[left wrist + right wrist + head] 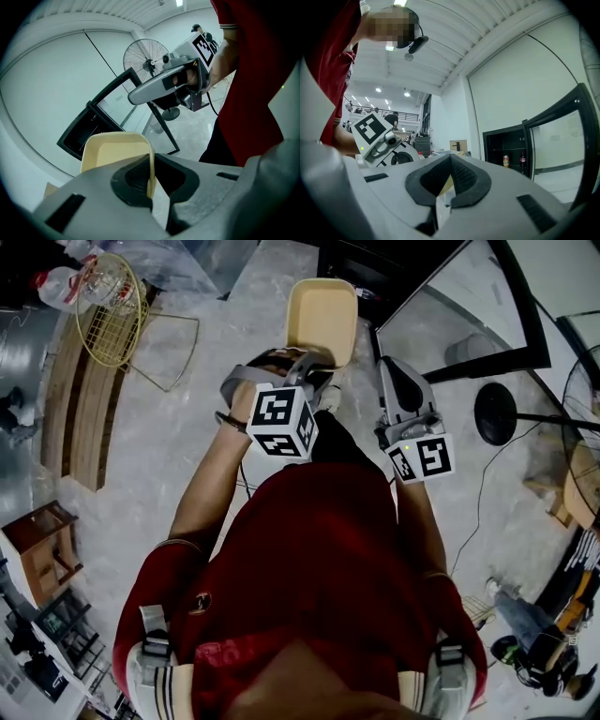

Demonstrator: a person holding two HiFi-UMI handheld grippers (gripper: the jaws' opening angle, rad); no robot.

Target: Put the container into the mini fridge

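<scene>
A cream, shallow rectangular container hangs above the floor in front of the person. My left gripper is shut on its near rim. In the left gripper view the rim wall stands edge-on between the two dark pads, and the container's hollow faces the camera. The black mini fridge stands open ahead, its glass door swung out. My right gripper is held beside the container, to its right, shut with nothing in it. In the right gripper view its jaws meet at the tips.
The fridge interior holds a can and a cola bottle on a shelf. A standing fan has its round base on the floor right of the fridge door. A wire basket and wooden benches sit far left.
</scene>
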